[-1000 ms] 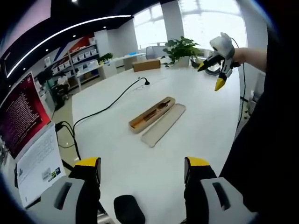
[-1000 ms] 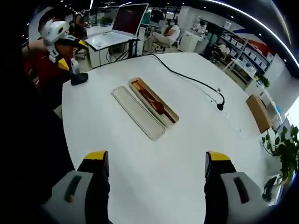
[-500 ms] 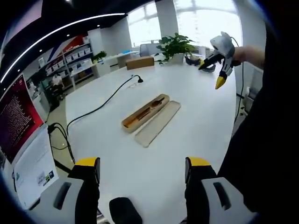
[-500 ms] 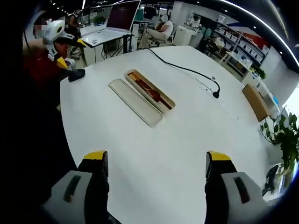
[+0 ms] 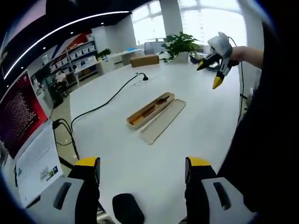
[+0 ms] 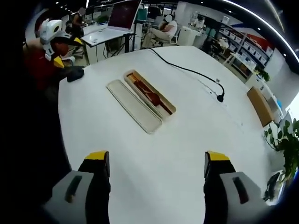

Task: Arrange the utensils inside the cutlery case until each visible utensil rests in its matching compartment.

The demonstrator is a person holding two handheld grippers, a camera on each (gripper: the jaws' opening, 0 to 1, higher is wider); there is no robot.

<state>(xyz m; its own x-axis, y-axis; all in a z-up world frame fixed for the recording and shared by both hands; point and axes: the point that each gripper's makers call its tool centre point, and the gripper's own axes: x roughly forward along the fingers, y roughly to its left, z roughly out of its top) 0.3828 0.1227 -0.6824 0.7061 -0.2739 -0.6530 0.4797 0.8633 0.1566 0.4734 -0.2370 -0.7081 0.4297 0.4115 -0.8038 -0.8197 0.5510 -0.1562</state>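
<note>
We hold both grippers above the white table [image 6: 196, 121] with nothing between their jaws: the left gripper [image 5: 140, 170] hangs over the table's near edge with its yellow-tipped jaws spread wide, beside a dark mouse [image 5: 127, 209] at that edge, and the right gripper [image 6: 152, 163] is likewise wide open over the opposite edge. The cutlery case [image 6: 150, 94] lies open near the middle of the table with wooden utensils [image 6: 148, 95] lying lengthwise inside it, and its pale lid [image 6: 133, 105] rests flat alongside, touching it. A black cable [image 6: 187, 71] runs across the table towards its far edge, well apart from the case.
</note>
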